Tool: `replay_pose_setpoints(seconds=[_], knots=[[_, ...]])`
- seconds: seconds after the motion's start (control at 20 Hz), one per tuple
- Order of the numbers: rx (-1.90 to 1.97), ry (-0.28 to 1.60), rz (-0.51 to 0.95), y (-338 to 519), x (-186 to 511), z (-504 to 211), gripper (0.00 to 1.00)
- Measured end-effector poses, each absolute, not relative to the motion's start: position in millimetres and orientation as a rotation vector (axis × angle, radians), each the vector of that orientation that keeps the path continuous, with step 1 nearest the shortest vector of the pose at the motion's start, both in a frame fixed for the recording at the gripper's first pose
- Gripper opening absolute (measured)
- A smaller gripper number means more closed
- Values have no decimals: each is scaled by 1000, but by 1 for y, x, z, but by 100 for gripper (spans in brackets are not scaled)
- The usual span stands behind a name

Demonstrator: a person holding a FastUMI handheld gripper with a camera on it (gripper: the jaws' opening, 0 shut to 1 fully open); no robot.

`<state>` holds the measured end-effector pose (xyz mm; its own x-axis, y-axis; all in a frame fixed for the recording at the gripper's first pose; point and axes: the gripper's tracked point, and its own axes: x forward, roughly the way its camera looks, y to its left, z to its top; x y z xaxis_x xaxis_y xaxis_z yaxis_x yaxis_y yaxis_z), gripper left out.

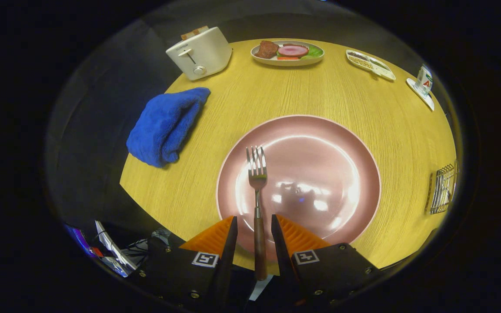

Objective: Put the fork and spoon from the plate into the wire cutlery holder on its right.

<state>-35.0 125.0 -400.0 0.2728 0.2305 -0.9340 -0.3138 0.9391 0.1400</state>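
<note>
A fork (pixel 257 174) with a brown wooden handle lies on the pink plate (pixel 355 174), tines pointing away from me and the handle reaching back over the plate's near rim. My gripper (pixel 254 217) is open and straddles the handle. A small gap shows on each side between handle and fingers (pixel 215 237). The wire cutlery holder (pixel 442 189) stands on the yellow table to the right of the plate, well off from the fingers.
A folded blue towel (pixel 165 126) lies left of the plate at the table's edge. Beyond the plate are a white toaster (pixel 199 53), a dish of food (pixel 288 52), a small tray (pixel 370 64) and a can on a coaster (pixel 423 82).
</note>
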Motion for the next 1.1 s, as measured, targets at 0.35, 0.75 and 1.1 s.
replay_pose_setpoints(seconds=[0.35,0.75,1.1], knots=[[-95,1263,358,124,-35,-414,36],[-76,1284,375,123,-34,-419,3],[-37,1282,360,124,-33,-415,3]])
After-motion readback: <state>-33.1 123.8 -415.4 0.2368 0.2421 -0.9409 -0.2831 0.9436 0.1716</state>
